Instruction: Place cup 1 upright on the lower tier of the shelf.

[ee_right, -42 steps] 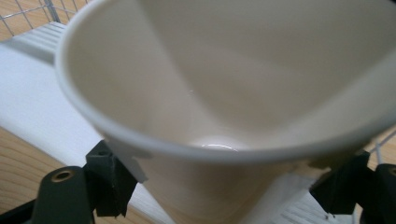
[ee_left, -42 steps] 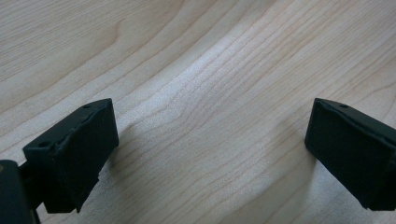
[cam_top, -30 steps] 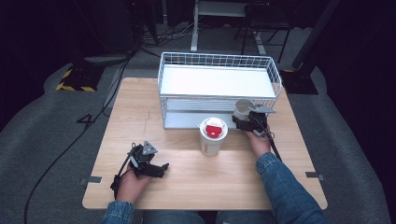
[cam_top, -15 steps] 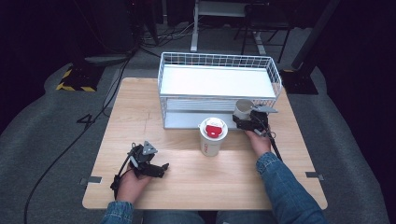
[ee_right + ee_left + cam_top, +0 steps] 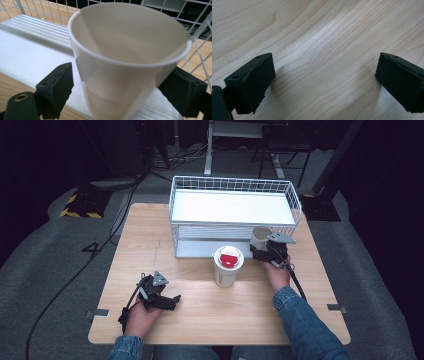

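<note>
An empty white paper cup stands upright on the white lower shelf of a wire rack, at its front right corner. My right gripper sits around the cup's lower part. Its jaws have just been opening, and the left pad stands clear of the cup wall, so it is open with the cup between the jaws. In the high view this gripper reaches in from the right hand. My left gripper rests low over the near left of the table, open with bare wood between its jaws.
A second paper cup with a white lid and red label stands on the wooden table just left of my right hand. The wire rack takes up the far middle. Cables trail from both grippers.
</note>
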`<state>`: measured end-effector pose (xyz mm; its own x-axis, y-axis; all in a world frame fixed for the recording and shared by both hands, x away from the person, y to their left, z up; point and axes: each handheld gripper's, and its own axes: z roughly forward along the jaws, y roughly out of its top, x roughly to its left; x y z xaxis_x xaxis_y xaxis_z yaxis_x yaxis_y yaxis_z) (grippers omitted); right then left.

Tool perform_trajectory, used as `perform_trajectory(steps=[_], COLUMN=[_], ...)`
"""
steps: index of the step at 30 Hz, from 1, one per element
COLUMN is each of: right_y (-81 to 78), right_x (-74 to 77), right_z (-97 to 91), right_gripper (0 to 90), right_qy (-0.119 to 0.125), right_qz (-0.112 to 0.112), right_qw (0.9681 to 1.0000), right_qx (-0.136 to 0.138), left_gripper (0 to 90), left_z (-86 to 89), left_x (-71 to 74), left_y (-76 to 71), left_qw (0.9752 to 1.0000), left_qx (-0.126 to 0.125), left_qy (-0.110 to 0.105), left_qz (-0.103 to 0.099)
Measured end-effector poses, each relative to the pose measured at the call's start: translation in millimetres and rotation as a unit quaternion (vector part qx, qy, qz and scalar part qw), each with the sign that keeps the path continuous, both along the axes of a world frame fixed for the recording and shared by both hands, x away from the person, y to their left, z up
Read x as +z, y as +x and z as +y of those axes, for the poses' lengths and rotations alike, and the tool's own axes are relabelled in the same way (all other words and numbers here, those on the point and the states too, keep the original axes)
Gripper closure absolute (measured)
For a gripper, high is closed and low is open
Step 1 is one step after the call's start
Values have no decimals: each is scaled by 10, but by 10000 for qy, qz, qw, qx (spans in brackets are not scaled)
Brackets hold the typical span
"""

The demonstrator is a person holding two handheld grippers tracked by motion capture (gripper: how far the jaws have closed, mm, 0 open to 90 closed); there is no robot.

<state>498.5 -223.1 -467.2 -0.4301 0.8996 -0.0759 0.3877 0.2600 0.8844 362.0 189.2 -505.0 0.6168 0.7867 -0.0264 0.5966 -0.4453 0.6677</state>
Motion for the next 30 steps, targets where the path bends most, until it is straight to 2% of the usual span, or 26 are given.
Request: perform_trajectory(steps=[7, 14, 19, 30], right_y=[-78, -192, -318, -535], right_x=[41, 34, 101, 304], right_z=[-23, -84, -167, -286], right_gripper=[151, 151, 151, 153], right_qy=[-67, -16, 172, 254], right_qz=[26, -36, -33, 51], right_qw=[9999, 9999, 9998, 9993], right_qx=[-99, -122, 10, 268], left_gripper=[32, 32, 32, 22], left_z=[1, 1, 1, -79], left_x=[1, 0, 1, 4], left_y=[0, 0, 2, 81], left_qw=[10000, 10000, 10000, 10000], left_qx=[3, 2, 3, -78], left_qy=[3, -1, 6, 55], left_qz=[1, 1, -4, -3])
